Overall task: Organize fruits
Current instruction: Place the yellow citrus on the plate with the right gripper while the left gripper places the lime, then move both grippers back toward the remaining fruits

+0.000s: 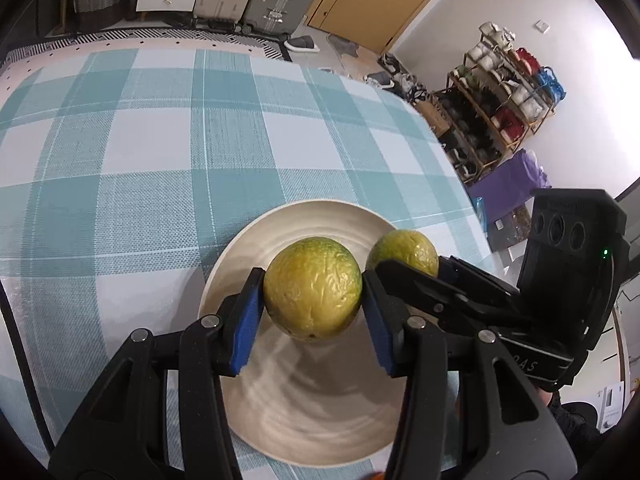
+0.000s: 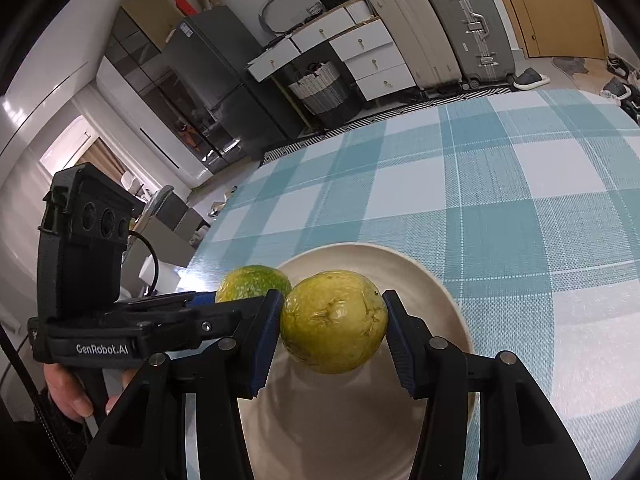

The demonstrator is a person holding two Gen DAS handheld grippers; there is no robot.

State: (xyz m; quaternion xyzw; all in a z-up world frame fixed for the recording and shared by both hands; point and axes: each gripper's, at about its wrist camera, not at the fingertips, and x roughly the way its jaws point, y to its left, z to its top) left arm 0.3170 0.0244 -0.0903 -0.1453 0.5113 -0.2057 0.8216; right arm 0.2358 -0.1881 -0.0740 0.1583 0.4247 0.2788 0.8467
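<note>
Only at the right wrist, a hand shows, gripping the left claw.

Beyond the counter's far edge stand two suitcases, beside white drawers; a woven basket sits left of the drawers.

Checked tablecloth under cream plate

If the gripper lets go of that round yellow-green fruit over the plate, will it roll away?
Probably a bit. The fruit in the left gripper looks almost ball-shaped, so it should roll easily. The plate has a raised rim, which would likely stop it. Its skin looks wrinkled, not glossy, so it probably won't slip from the pads.
</note>
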